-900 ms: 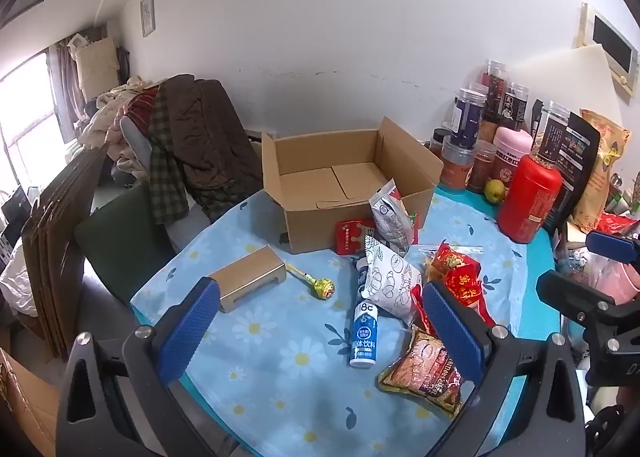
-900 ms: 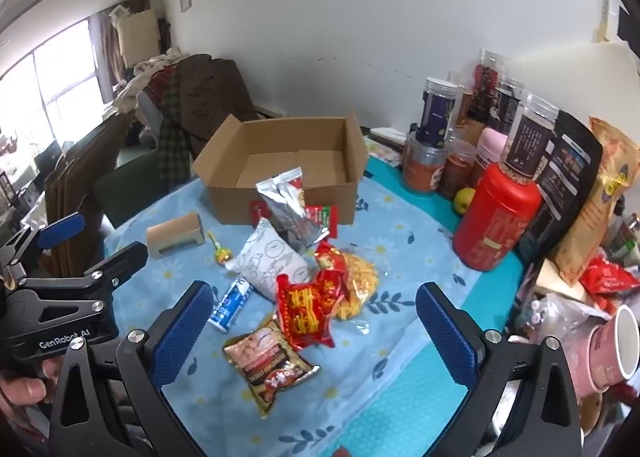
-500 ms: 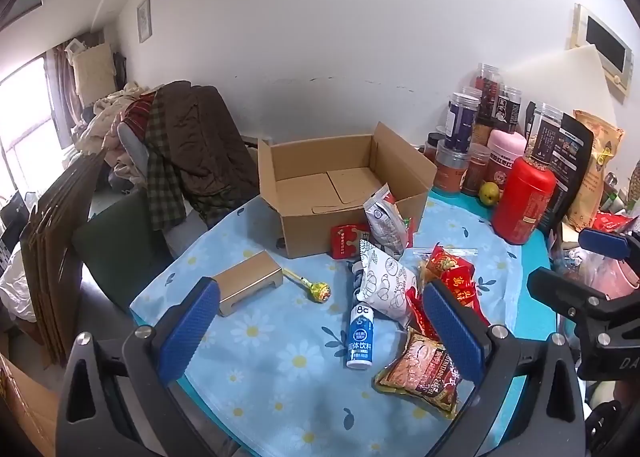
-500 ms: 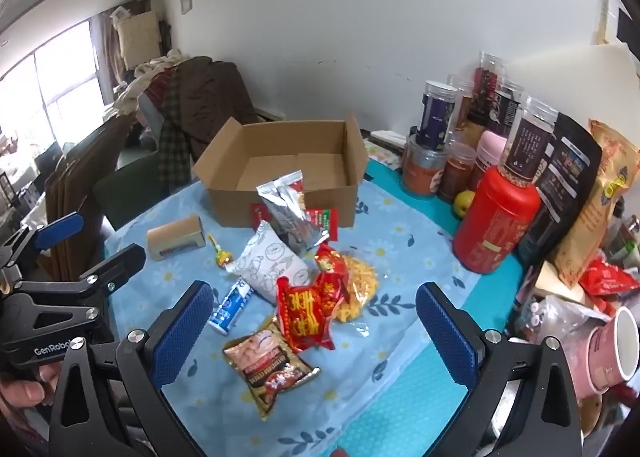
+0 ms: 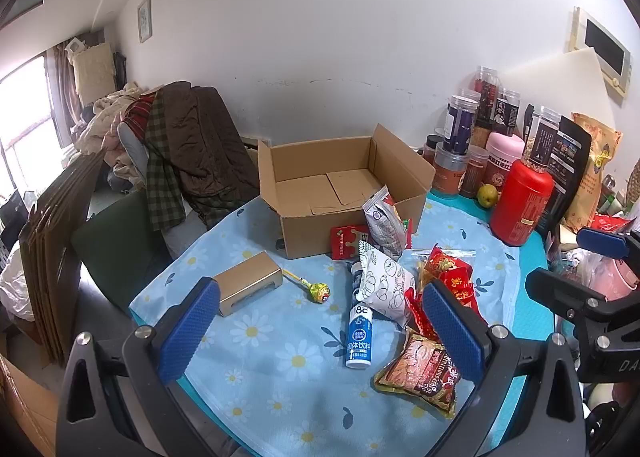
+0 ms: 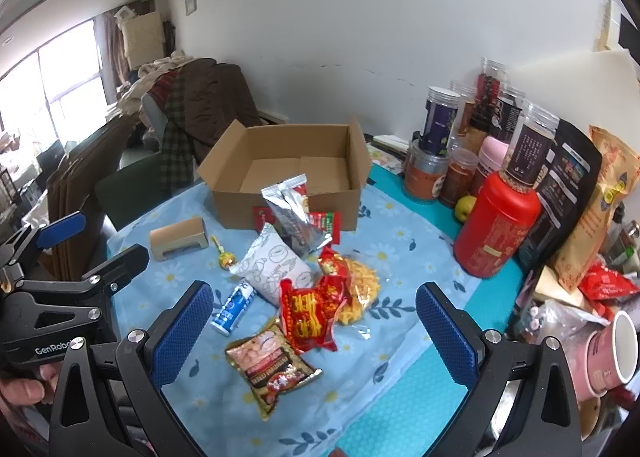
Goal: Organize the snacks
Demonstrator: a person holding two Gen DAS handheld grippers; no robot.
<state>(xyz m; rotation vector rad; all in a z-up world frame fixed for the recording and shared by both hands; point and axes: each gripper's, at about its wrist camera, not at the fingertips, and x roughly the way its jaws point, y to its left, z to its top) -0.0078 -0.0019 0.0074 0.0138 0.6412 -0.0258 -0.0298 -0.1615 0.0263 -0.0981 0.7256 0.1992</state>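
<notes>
Above the daisy-print blue cloth [image 6: 400,257], our left gripper [image 5: 320,325] and right gripper [image 6: 314,323] have barely shifted, both spread empty; the open brown cardboard box [image 6: 296,169] remains unfilled, sorting unstarted.

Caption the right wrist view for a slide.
Open right gripper hovers over snack packets scattered on a daisy-print cloth, an empty cardboard box waiting behind them.

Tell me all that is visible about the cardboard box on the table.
The cardboard box is plain brown corrugated card, open on top with its flaps raised. It looks empty inside; only its folded bottom flaps show. It stands upright on the daisy-print cloth, toward the wall. A silver snack bag and a red packet lean against its front.
</notes>
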